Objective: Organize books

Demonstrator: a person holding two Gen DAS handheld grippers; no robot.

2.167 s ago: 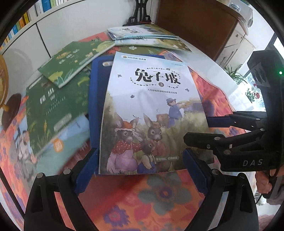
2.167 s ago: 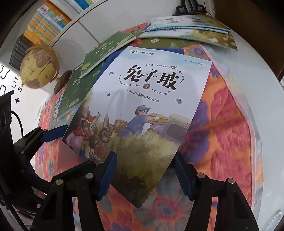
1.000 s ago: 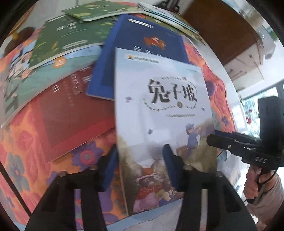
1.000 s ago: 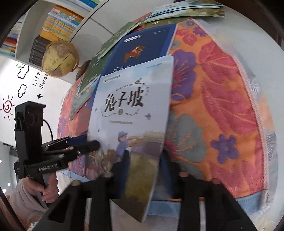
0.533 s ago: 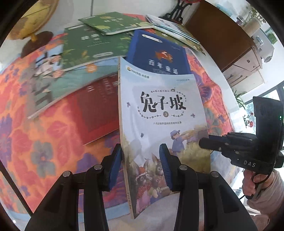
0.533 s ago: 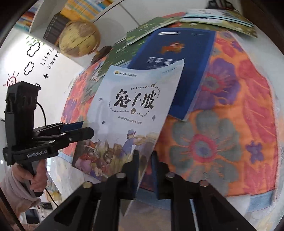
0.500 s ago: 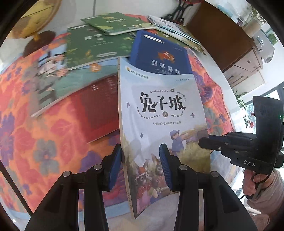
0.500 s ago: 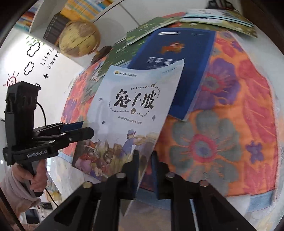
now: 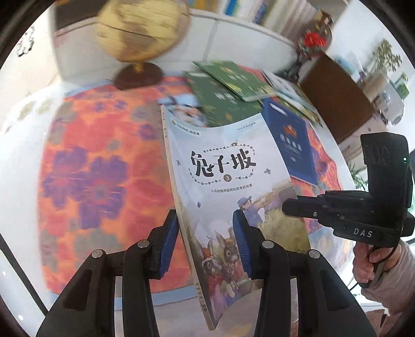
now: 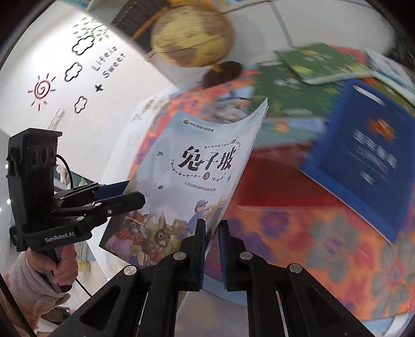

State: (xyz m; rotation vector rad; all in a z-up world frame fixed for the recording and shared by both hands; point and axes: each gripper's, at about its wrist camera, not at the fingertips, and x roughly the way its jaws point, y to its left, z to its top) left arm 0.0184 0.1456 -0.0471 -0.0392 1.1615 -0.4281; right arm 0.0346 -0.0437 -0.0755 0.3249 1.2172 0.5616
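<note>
A pale blue picture book with rabbits on its cover point(image 9: 225, 181) is held in the air above the table, tilted and bowed. My left gripper point(image 9: 205, 241) is shut on its spine-side lower edge. My right gripper point(image 10: 211, 233) is shut on its opposite lower edge, and the book also shows in the right wrist view point(image 10: 192, 176). Each gripper shows in the other's view, the right one point(image 9: 293, 207) and the left one point(image 10: 127, 194). A blue book point(image 9: 290, 145), green books point(image 9: 228, 85) and a red book point(image 10: 272, 176) lie on the floral cloth.
A globe on a dark stand point(image 9: 140, 39) stands at the back of the table. The orange floral cloth point(image 9: 96, 160) covers the tabletop. A shelf with books point(image 9: 259, 13) runs along the wall. A wooden cabinet point(image 9: 337, 103) stands at the right.
Both grippers have carried the rabbit book left, toward the globe end of the table. The view has swung so the globe and shelf now show. The other books stay on the cloth.
</note>
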